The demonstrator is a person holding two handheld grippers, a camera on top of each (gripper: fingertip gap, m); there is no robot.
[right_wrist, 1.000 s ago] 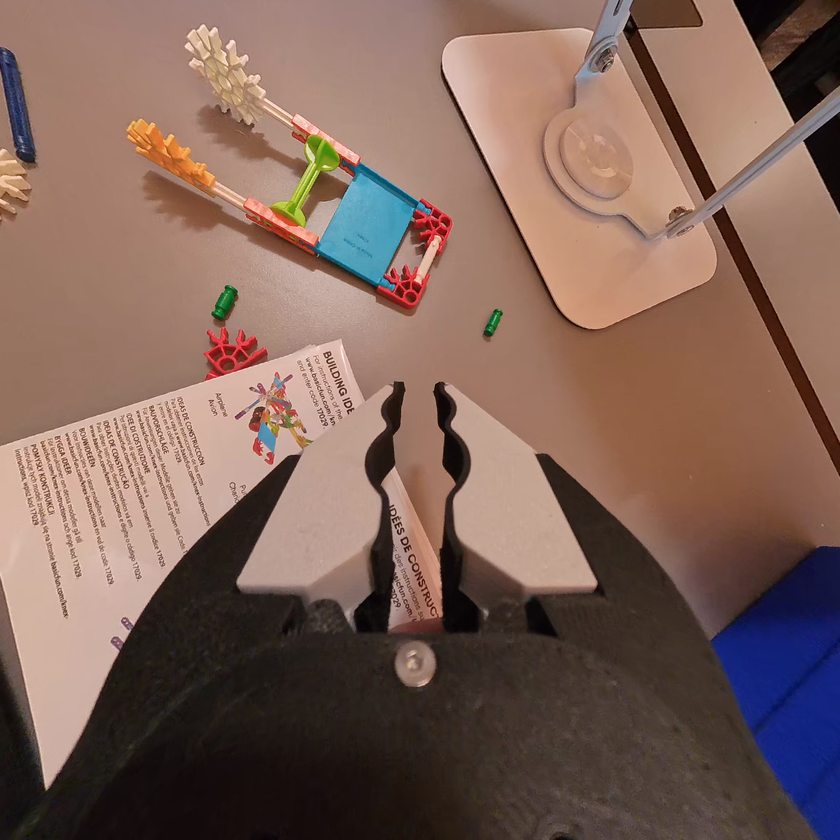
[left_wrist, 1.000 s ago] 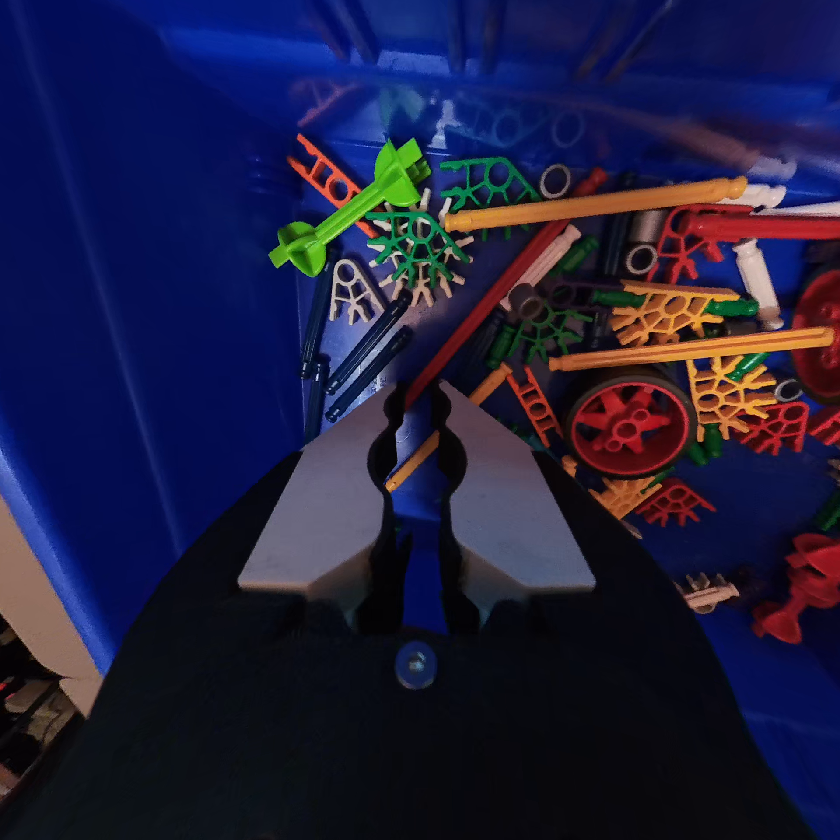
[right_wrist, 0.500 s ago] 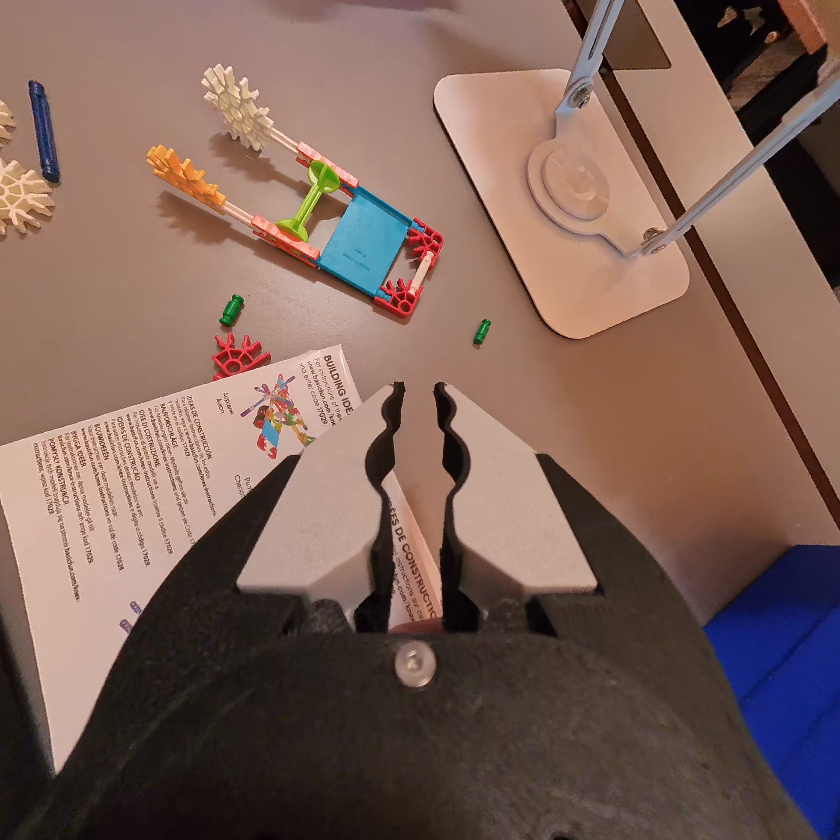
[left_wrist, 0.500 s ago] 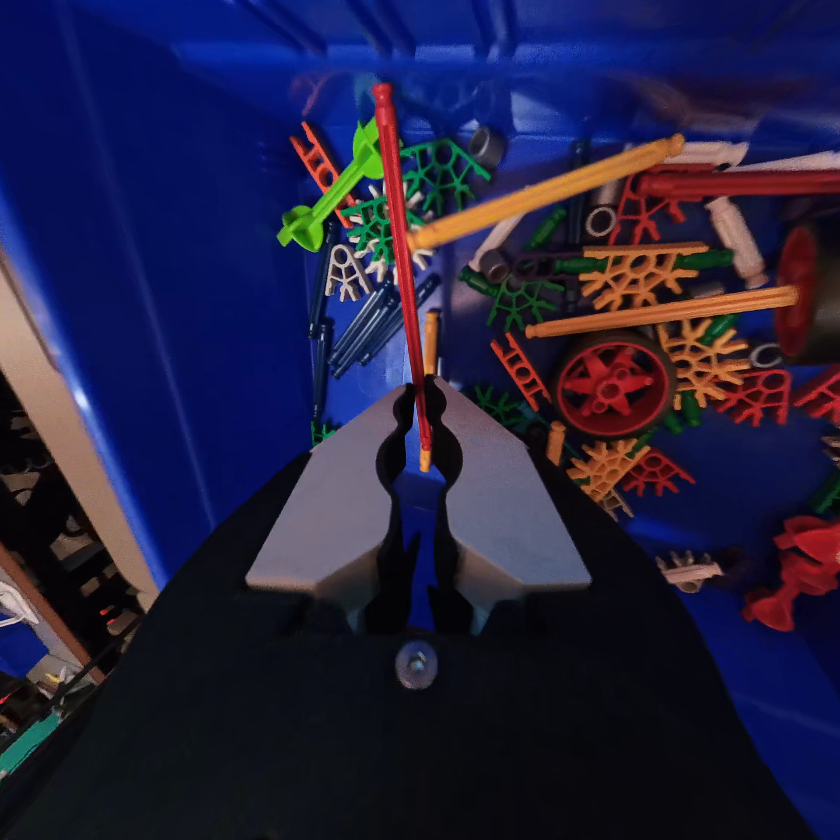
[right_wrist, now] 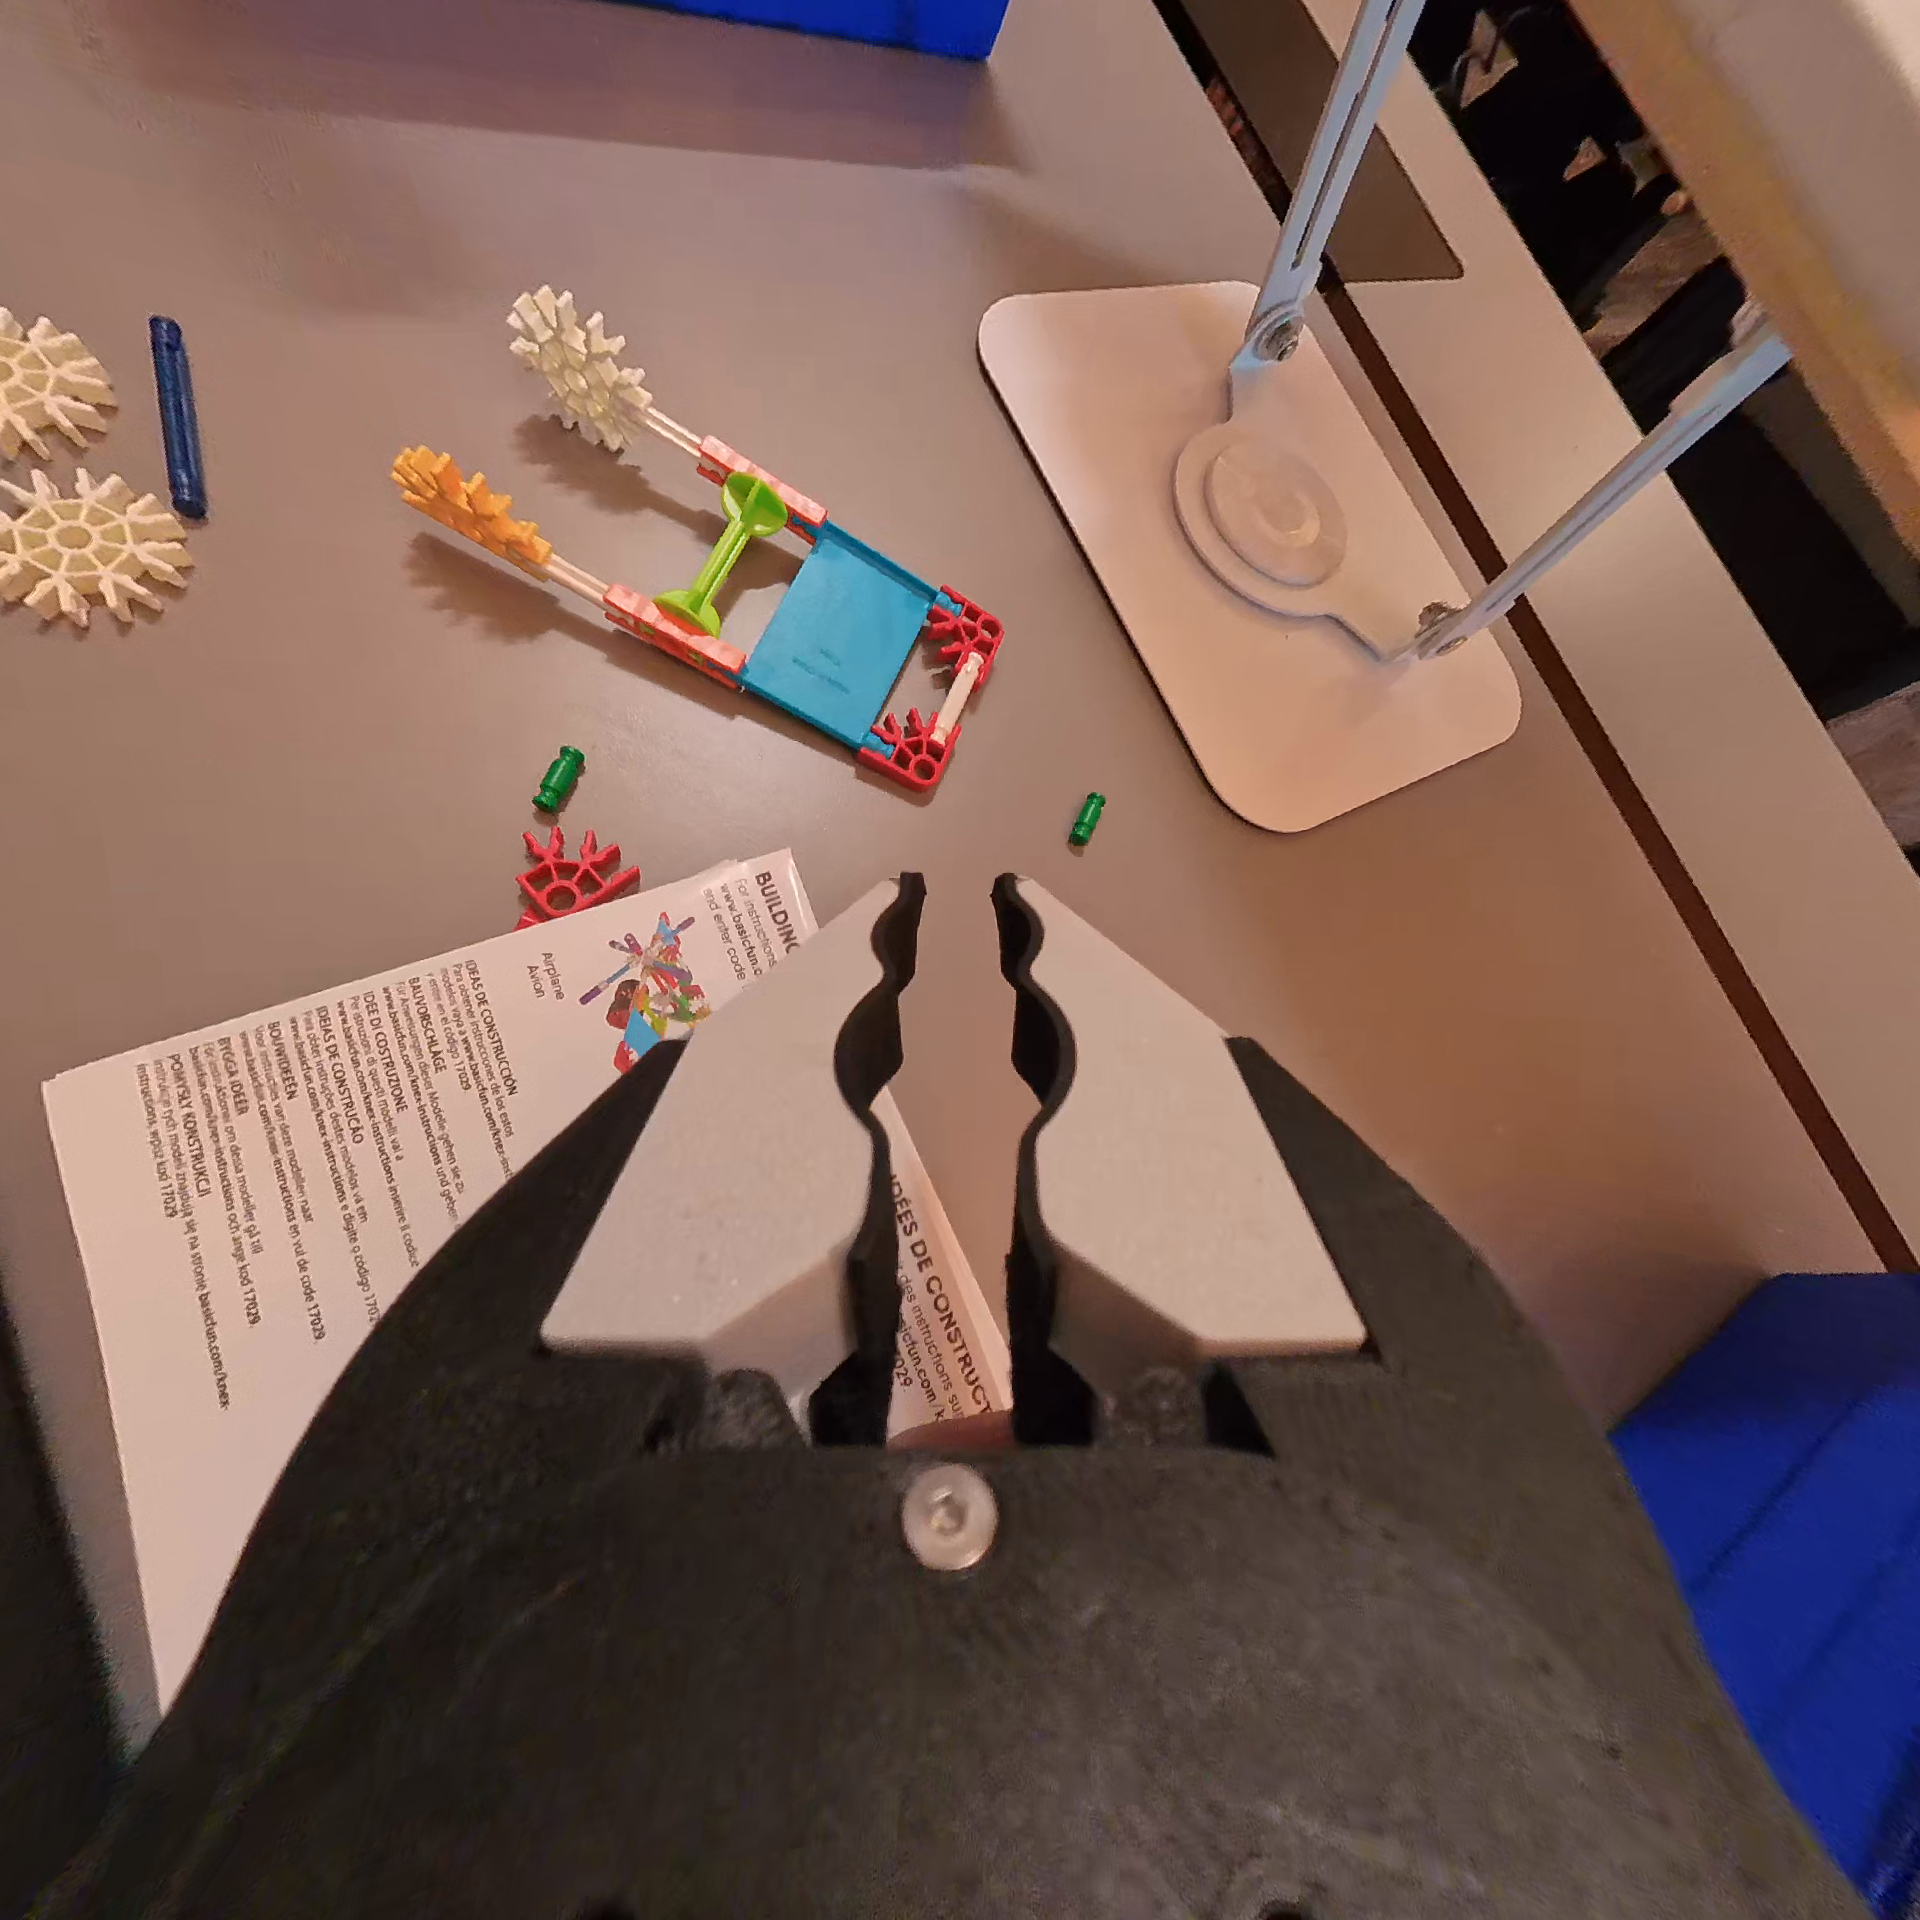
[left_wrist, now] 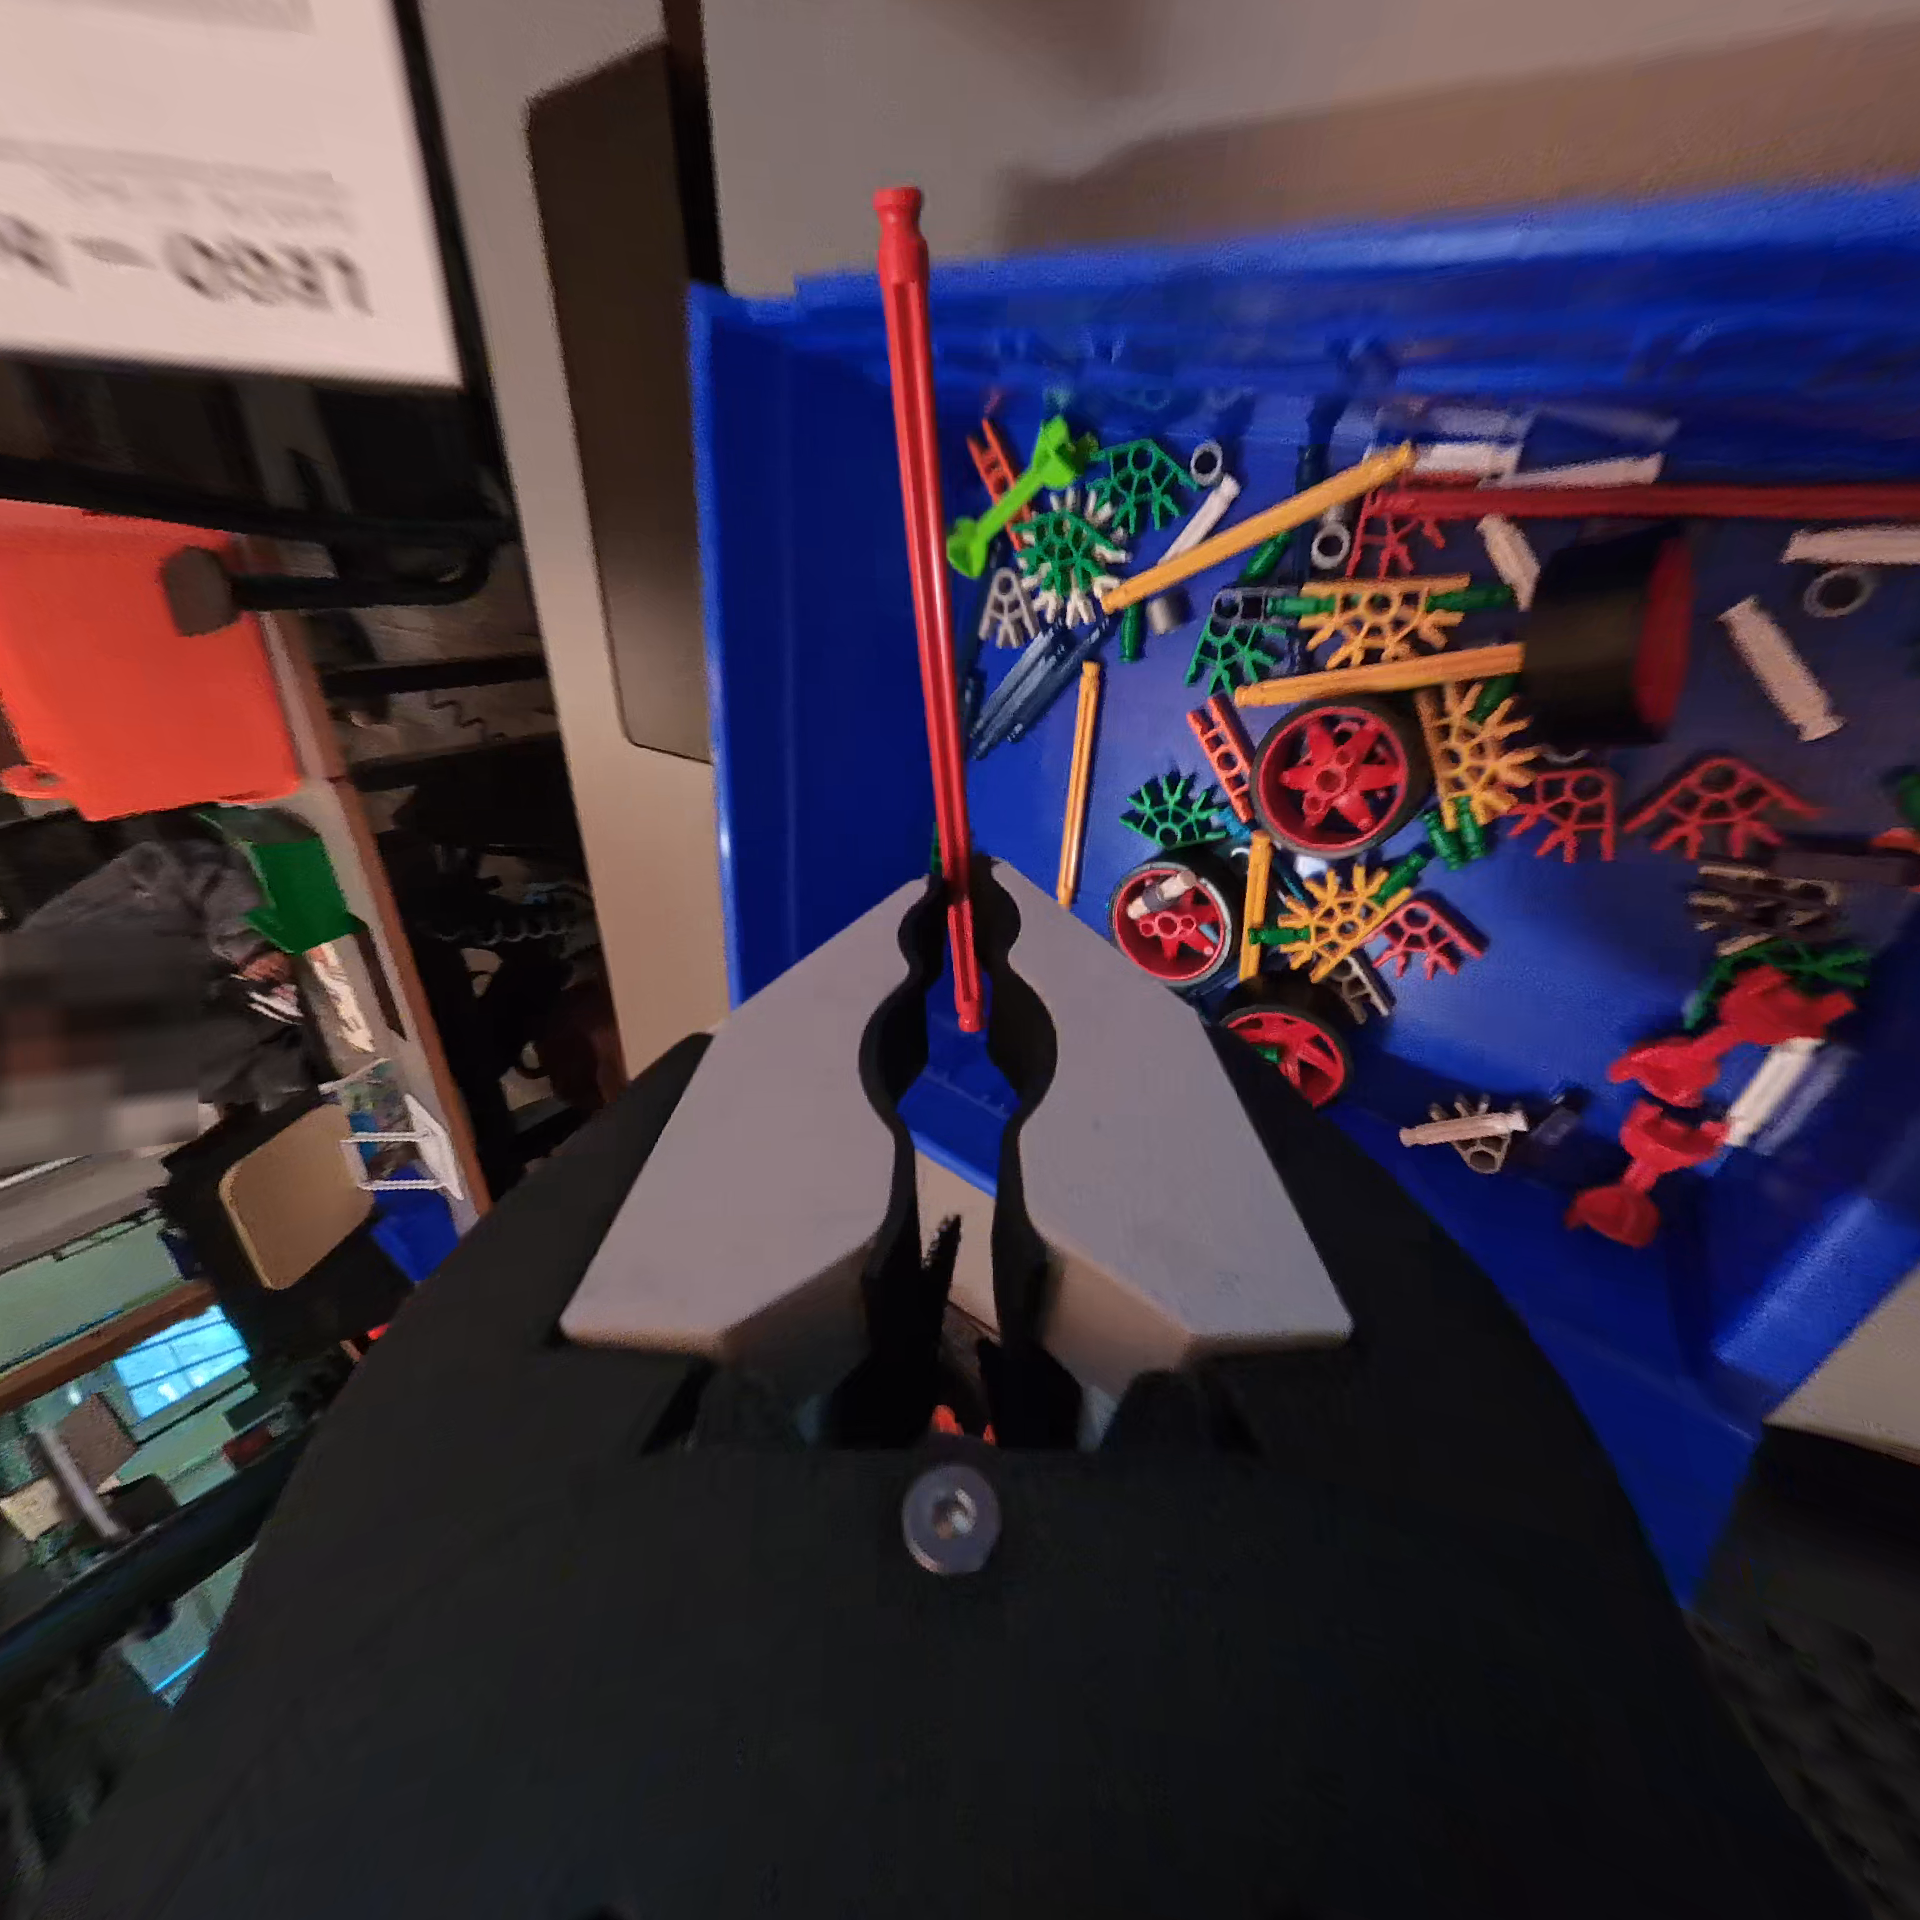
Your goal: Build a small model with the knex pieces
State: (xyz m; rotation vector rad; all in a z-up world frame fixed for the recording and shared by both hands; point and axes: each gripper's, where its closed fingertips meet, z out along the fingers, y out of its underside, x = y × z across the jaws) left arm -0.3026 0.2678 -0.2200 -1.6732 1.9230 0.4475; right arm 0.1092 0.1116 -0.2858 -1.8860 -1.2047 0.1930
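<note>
My left gripper [left_wrist: 958, 883] is shut on a long red rod [left_wrist: 921, 540] and holds it upright, above the near left corner of a blue bin [left_wrist: 790, 644]. The bin holds many loose toy rods, connectors and red wheels [left_wrist: 1330, 774]. My right gripper [right_wrist: 956, 883] is slightly open and empty, hovering above a grey table [right_wrist: 1403, 1039] over the corner of a white instruction leaflet [right_wrist: 312, 1143]. A small toy frame [right_wrist: 748, 582] with a blue panel, a lime spool, red corner connectors and white and orange snowflake ends lies ahead of it.
Two small green rods [right_wrist: 558, 777] [right_wrist: 1087, 819], a red connector [right_wrist: 571, 878], two white snowflake connectors [right_wrist: 83, 545] and a dark blue rod [right_wrist: 177, 416] lie on the table. A white lamp base [right_wrist: 1247, 551] stands at right. Another blue bin's corner [right_wrist: 1787, 1538] shows at lower right. The gap from one gripper's tips to the other's is roughly 45 cm.
My left gripper closed on the red rod and lifted it out of the bin, now much higher. My right gripper has drawn back a little; its jaws are unchanged.
</note>
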